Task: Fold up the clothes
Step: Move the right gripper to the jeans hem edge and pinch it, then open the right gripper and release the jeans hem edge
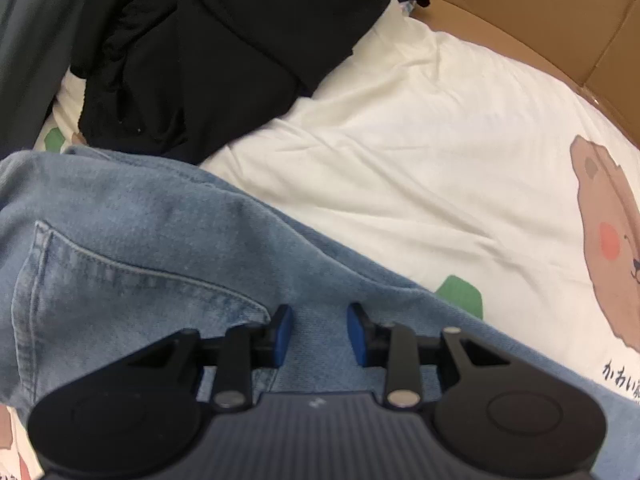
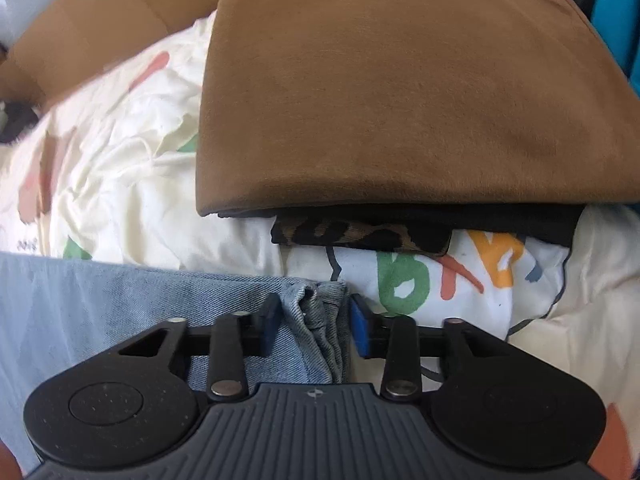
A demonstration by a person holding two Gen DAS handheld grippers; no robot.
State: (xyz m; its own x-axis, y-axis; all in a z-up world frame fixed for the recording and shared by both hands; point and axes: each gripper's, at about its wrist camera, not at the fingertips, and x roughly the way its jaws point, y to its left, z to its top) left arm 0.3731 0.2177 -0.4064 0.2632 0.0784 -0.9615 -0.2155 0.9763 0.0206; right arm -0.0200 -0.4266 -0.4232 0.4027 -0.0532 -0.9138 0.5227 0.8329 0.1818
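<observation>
Jeans point(image 1: 132, 248): light blue denim, lying on the bed sheet point(image 1: 400, 152); a stitched back pocket faces up in the left wrist view.
Left gripper point(image 1: 319, 332): pointing steeply down over the denim beside the pocket corner; jaws partly apart, blue pads either side of a flat strip of cloth; whether the pads press on it cannot be told.
Right gripper point(image 2: 312, 326): pointing down at the jeans' bunched edge point(image 2: 320, 320); jaws narrow, with the gathered denim folds pinched between the two blue pads.
Bed sheet: cream, wrinkled, printed with a brown bear, green shapes and dark script.
Black garment point(image 1: 200, 60): crumpled heap at the far end of the jeans, overlapping the sheet.
Brown garment point(image 2: 400, 92): folded, top of a stack just beyond the right gripper.
Below it: a black layer and a leopard-print piece point(image 2: 360, 236), then a white cloth with coloured letters point(image 2: 440, 276).
Cardboard point(image 1: 520, 12): flat panels along the far edge of the sheet.
</observation>
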